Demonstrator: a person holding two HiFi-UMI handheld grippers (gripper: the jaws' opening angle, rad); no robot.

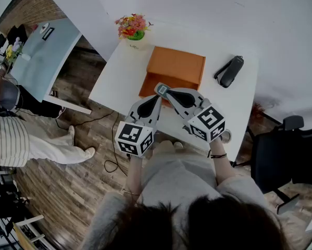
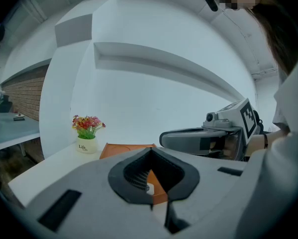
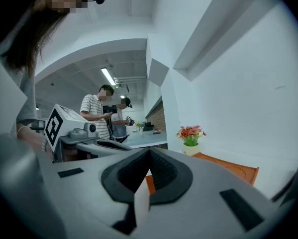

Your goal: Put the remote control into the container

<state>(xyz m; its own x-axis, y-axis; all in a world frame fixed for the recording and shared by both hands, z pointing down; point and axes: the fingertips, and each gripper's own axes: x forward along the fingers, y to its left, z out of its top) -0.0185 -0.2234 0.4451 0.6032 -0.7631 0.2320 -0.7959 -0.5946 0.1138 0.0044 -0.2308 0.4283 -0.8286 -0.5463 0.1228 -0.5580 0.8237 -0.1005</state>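
Observation:
The black remote control [image 1: 229,71] lies on the white table [image 1: 119,72], to the right of the orange container [image 1: 174,69], with neither gripper touching it. My left gripper [image 1: 157,99] and my right gripper [image 1: 161,89] hover side by side over the table's near edge, their tips at the container's front side. Both are shut with nothing between the jaws. In the left gripper view the closed tips [image 2: 149,151] point at the container [image 2: 126,150]. The right gripper's tips [image 3: 149,151] meet too, with the container [image 3: 233,167] to their right. Neither gripper view shows the remote.
A small pot of flowers [image 1: 132,30] stands at the table's far left corner, beside the container. A black office chair [image 1: 281,160] is at the right. A person in a striped shirt [image 1: 12,139] stands at the left by another table [image 1: 46,51]. Cables lie on the wooden floor.

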